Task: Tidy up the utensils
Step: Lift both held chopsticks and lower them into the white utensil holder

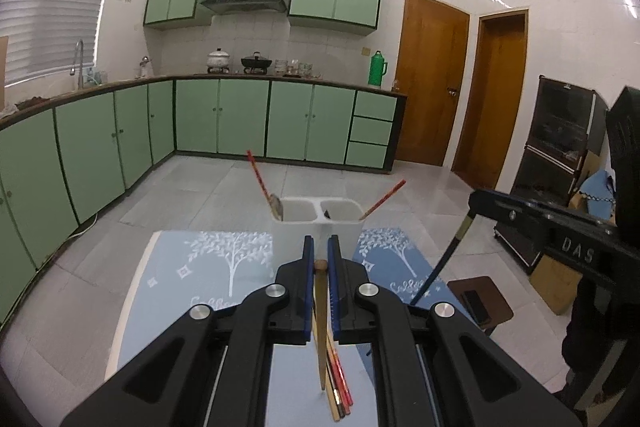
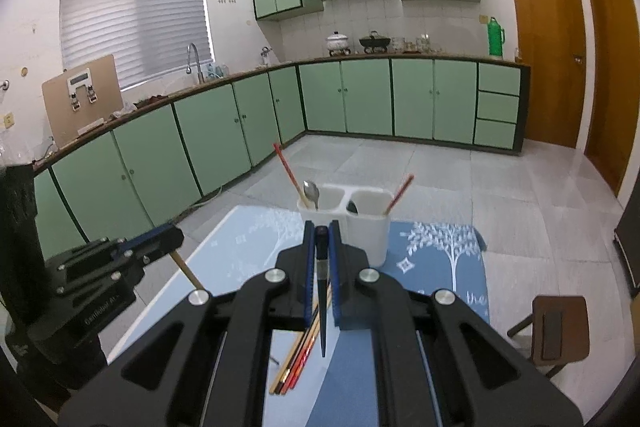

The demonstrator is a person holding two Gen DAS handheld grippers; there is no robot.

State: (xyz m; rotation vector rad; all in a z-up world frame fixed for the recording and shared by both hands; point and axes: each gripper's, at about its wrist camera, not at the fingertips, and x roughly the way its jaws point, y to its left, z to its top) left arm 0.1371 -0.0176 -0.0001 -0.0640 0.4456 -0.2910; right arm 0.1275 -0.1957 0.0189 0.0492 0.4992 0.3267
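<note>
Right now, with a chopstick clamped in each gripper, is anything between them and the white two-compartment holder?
Nothing visible blocks the way. The left gripper holds a wooden chopstick, the right gripper a dark chopstick; the white holder stands just ahead on the mat. Each compartment already holds a red chopstick and a spoon.

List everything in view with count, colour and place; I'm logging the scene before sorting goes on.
holder: one, white, two compartments, on the mat
red chopsticks: two, one leaning out of each compartment
spoon: one, silver, left compartment
loose chopsticks: several, red and tan, lying on the mat
mat: one, blue, tree print
left hand-held gripper: shut on a tan chopstick
right hand-held gripper: shut on a dark chopstick
</note>
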